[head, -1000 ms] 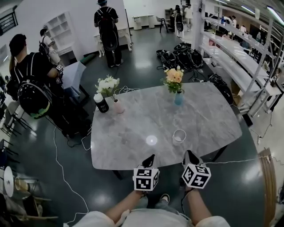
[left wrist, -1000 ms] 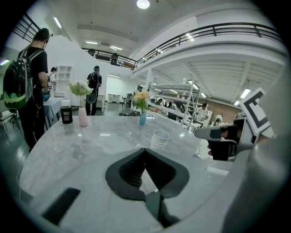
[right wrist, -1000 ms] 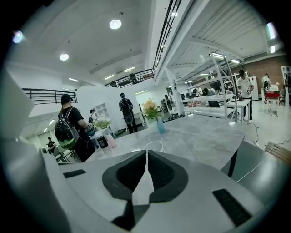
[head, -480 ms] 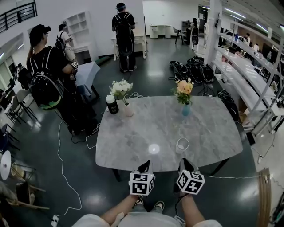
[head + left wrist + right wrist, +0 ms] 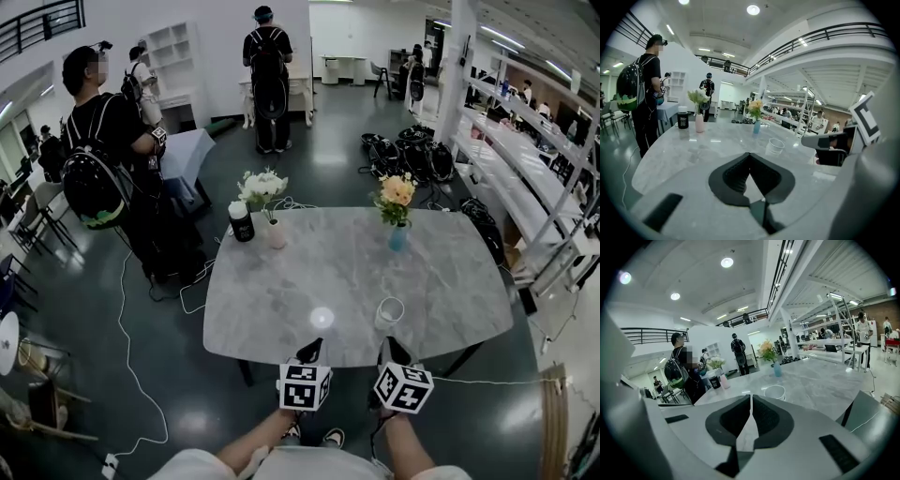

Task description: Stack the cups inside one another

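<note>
Tabletop (image 5: pixel 281 281) of grey marble fills the middle of the head view, standing on a dark glossy floor (image 5: pixel 309 159) in a big open hall. Long white shelving (image 5: pixel 525 159) runs down the right side. A person with a black backpack (image 5: pixel 94 178) stands off the table's far left corner, and another person (image 5: pixel 270 75) stands further back, facing away.

At the near edge, the left gripper (image 5: pixel 312 352) and the right gripper (image 5: pixel 392 349) hang side by side, just apart, each with its marker cube toward the person. Their own views show both pairs of jaws pressed together at the tips with nothing between them.

On the far side of the table stand a pink vase (image 5: pixel 276 232) of white flowers at the left and a blue vase (image 5: pixel 398 236) of orange flowers at the right. A black canister (image 5: pixel 242 222) stands just left of the pink vase.

The clear cup (image 5: pixel 389 312) stands upright near the front edge, right of centre, just beyond the right gripper and not touched by either.
</note>
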